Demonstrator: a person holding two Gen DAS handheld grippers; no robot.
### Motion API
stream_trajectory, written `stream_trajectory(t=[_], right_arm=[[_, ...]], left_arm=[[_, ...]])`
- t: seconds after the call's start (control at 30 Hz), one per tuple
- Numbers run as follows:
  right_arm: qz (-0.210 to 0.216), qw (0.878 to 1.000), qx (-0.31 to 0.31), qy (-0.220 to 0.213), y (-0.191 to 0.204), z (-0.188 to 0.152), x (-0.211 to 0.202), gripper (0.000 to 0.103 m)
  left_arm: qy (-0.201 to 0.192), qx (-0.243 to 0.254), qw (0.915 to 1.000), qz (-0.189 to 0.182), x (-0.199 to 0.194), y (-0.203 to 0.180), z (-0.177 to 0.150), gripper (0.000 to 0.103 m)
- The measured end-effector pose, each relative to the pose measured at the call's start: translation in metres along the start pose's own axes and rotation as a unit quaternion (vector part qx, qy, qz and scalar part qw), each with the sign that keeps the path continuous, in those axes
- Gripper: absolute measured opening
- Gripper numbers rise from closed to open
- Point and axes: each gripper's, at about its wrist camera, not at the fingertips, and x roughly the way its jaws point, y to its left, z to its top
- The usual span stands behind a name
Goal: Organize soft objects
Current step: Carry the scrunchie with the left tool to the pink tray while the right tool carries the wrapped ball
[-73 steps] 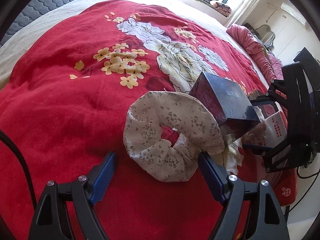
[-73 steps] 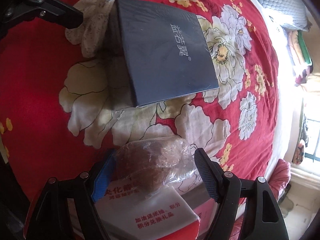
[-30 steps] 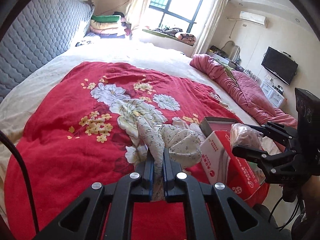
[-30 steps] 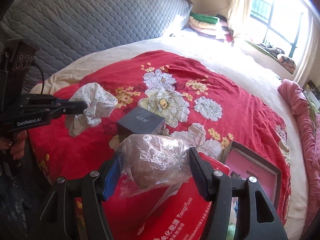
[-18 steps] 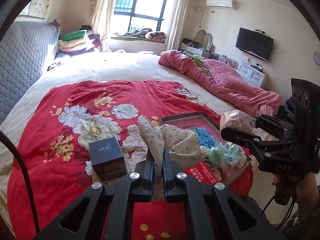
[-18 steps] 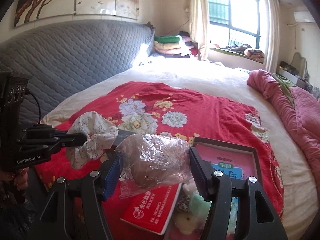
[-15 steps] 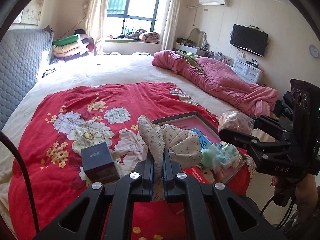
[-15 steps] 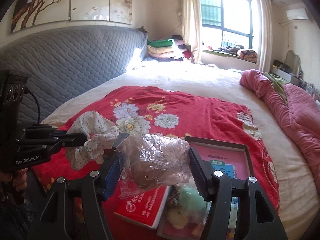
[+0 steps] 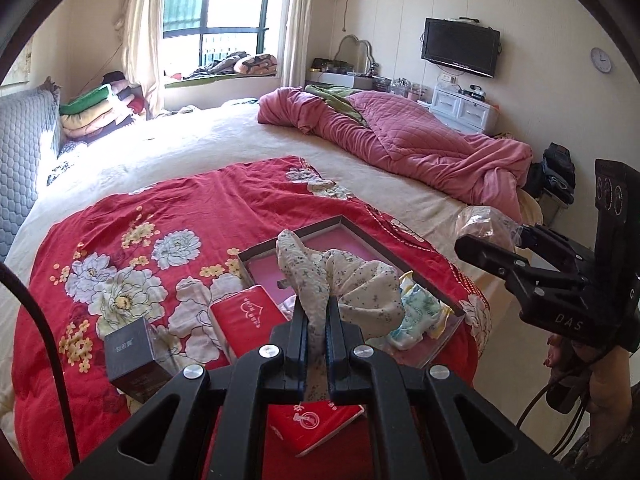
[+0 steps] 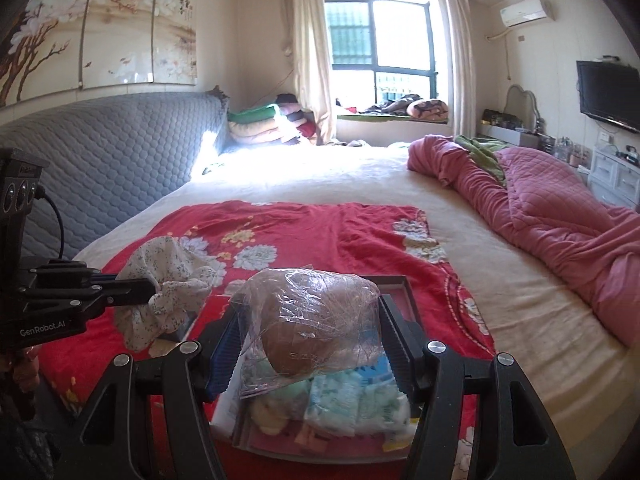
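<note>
The left tongs clamp the floral scrunchie, the right tongs the bagged brown ball, both now carried over the tray near the bed's edge.

Left tool: jaws closed almost fully, with only a thin fold of floral fabric scrunchie clamped between the pads. The tool points forward and downward. In the right wrist view it enters from the left edge, held level, with the person's hand partly visible beneath its body.

Right tool: jaws set wide, both pads pressing the sides of a brown object wrapped in clear plastic. The tool points forward and downward. In the left wrist view it enters from the right edge, with the gripping hand below its body.
</note>
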Motion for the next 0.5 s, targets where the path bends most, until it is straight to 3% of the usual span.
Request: stream_trajectory(t=[0.27, 0.5], right_arm=[[-0.052, 0.998, 0.026, 0.014, -0.043, -0.021, -0.012, 0.066], [-0.046, 0.994, -0.003, 0.098, -0.042, -0.051, 0.011, 0.066]], left_arm=[[0.029, 0.007, 0.999, -0.034, 0.03, -0.024, 0.001, 0.007], [0.066, 0.027, 0.9956, -0.061, 0.054, -0.055, -0.019, 0.007]])
